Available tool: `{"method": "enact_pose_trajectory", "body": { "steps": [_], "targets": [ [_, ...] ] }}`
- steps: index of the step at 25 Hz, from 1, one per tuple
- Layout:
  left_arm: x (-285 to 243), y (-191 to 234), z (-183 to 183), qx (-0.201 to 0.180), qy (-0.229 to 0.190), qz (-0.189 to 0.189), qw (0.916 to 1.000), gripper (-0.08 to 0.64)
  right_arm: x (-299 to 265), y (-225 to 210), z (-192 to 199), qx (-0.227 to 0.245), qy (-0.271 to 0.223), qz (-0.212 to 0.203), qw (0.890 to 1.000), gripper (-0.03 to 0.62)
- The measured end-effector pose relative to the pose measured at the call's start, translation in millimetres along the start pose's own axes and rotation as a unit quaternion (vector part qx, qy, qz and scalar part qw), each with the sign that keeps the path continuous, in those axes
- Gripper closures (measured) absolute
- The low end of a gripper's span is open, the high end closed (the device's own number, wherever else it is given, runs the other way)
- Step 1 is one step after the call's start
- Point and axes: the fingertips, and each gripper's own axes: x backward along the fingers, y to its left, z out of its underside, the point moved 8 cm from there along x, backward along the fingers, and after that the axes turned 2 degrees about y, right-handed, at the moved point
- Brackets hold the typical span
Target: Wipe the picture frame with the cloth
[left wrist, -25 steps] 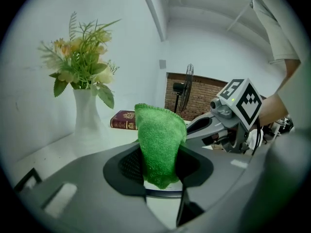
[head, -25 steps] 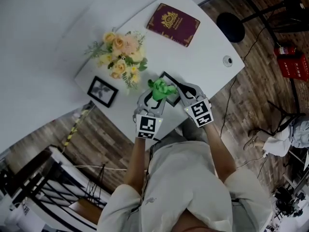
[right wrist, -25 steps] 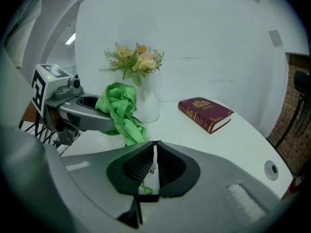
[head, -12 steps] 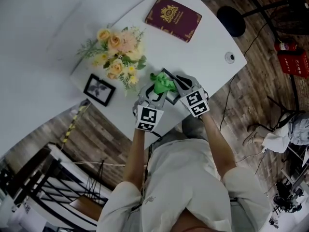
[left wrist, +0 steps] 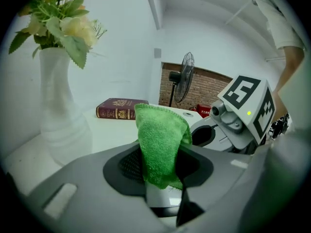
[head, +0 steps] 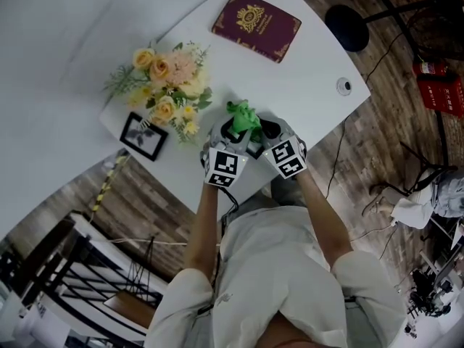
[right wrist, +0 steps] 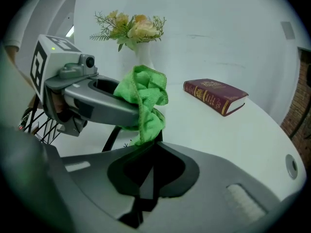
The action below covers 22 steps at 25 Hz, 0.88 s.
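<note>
My left gripper (head: 230, 130) is shut on a green cloth (head: 243, 113), which stands up out of its jaws (left wrist: 163, 144). Close on its right, my right gripper (head: 265, 131) is shut on the thin black edge of a picture frame (right wrist: 111, 139). In the right gripper view the cloth (right wrist: 143, 98) hangs against the frame's upper edge, just beyond my right gripper (right wrist: 146, 160). The left gripper view shows the frame's pale face (left wrist: 163, 196) right under the cloth. From the head view the frame is almost wholly hidden between both grippers.
On the white table (head: 304, 71) stand a vase of yellow flowers (head: 163, 85), a second small black picture frame (head: 143, 136) and a maroon book (head: 256, 26). A small round fitting (head: 344, 86) sits near the right edge. Both grippers hover over the table's front edge.
The right gripper with the frame has moved left, up against the left gripper. The cloth now sits on the frame's edge, and less of the frame shows from the head view.
</note>
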Motion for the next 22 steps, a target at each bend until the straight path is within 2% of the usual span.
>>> {"method": "enact_pose_trajectory", "body": {
  "steps": [4,9,22],
  "targets": [
    [-11,3,3,0.005,0.013,-0.005,0.9999,0.391,0,0,0,-0.002,-0.002,-0.006,1.000,0.580],
    [-18,9,14,0.017,0.061,-0.023,0.9977,0.393,0,-2,0,-0.005,-0.006,-0.007,1.000,0.588],
    [4,7,29,0.038,0.082,-0.053,0.9945,0.394,0,-1,0,-0.008,0.000,0.004,1.000,0.589]
  ]
}}
